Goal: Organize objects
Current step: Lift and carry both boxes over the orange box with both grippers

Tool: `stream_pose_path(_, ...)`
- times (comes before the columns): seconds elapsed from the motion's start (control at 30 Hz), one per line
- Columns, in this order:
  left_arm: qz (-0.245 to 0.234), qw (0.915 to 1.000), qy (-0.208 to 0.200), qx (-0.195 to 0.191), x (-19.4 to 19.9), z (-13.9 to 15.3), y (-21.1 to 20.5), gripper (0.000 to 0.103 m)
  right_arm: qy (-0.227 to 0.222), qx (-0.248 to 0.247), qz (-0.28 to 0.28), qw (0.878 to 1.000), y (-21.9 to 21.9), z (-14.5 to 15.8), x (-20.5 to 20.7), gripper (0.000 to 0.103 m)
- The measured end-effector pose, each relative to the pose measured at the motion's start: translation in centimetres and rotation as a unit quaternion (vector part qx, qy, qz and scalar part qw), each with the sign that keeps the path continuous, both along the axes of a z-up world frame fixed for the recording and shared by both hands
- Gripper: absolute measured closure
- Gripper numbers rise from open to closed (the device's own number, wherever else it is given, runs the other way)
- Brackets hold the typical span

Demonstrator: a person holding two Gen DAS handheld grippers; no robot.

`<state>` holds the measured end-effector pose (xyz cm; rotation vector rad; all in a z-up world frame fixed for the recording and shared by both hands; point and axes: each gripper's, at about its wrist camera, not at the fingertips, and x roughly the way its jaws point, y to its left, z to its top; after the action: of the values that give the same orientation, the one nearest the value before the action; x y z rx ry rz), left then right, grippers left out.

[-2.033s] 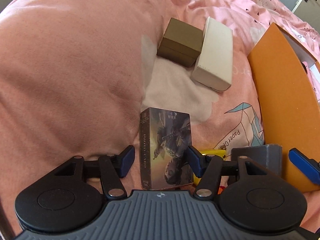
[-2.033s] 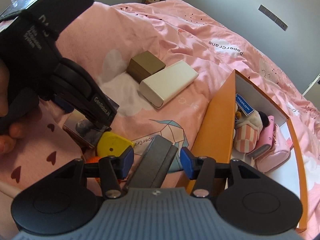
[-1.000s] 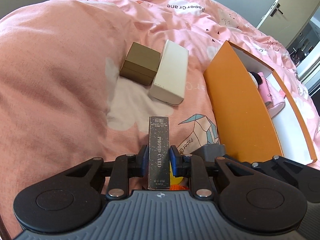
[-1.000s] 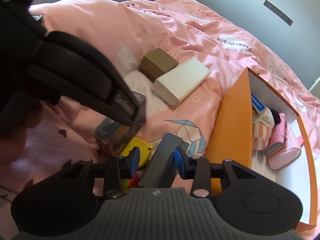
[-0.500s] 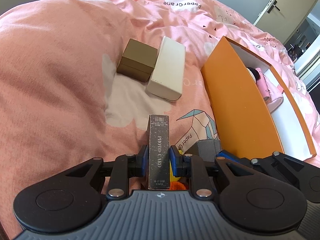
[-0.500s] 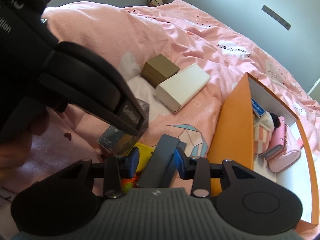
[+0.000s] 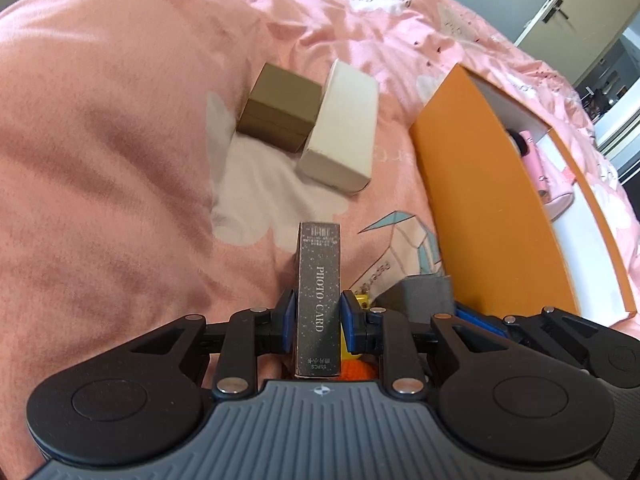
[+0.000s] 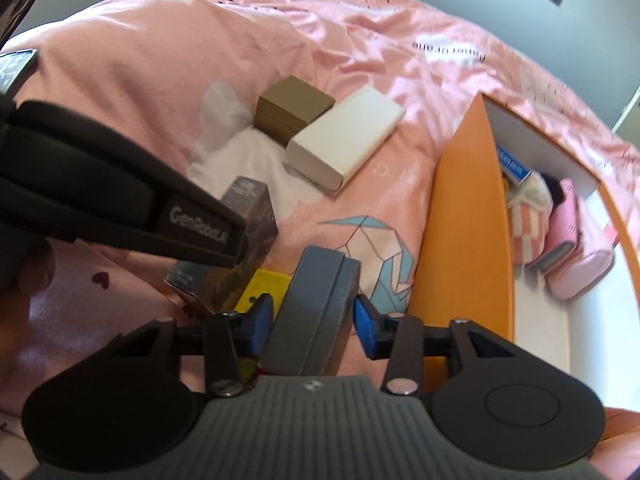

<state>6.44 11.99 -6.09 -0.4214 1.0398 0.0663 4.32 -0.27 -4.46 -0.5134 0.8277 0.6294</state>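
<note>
Card box (image 7: 319,300) long axis along fingers; left gripper (image 7: 315,326) clamps it; right gripper (image 8: 314,322) clamps grey case (image 8: 316,312)

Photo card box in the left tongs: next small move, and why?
Probably lift it and carry it right, toward the orange bin. The left tongs are shut on the photo card box, pads pressing both narrow sides, so the grip looks secure. The bin is open and already holds a pink pouch, with bare floor showing for another box.
</note>
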Motion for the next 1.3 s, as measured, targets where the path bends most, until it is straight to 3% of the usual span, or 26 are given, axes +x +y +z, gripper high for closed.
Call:
stream_pose_path(0.33,0.014,0.9998,-0.005,0.015,-0.7,0.8,-0.2,0.078,-0.009,0.03,0.009,0.999,-1.0,1.5,-0.2,0.064)
stream_pose_path(0.77,0.02,0.9934,-0.112,0.014,-1.1,8.3,-2.2,0.078,-0.082,0.155,0.006,0.985,-6.0,9.3,0.3,0.064)
stream_pose_path(0.93,-0.004,0.9867,-0.162,0.001,0.2,11.4,-4.5,0.078,-0.114,0.2,-0.036,0.973,-10.2,12.6,1.8,0.064)
stream_pose_path(1.07,-0.034,0.9833,-0.177,-0.026,2.2,13.0,-6.8,0.078,-0.143,0.194,-0.086,0.967,-13.3,13.9,4.0,0.064)
stream_pose_path(1.3,-0.103,0.9814,-0.16,-0.024,5.8,12.1,-12.9,0.078,-0.098,0.194,-0.168,0.961,-18.5,12.7,8.5,0.064)
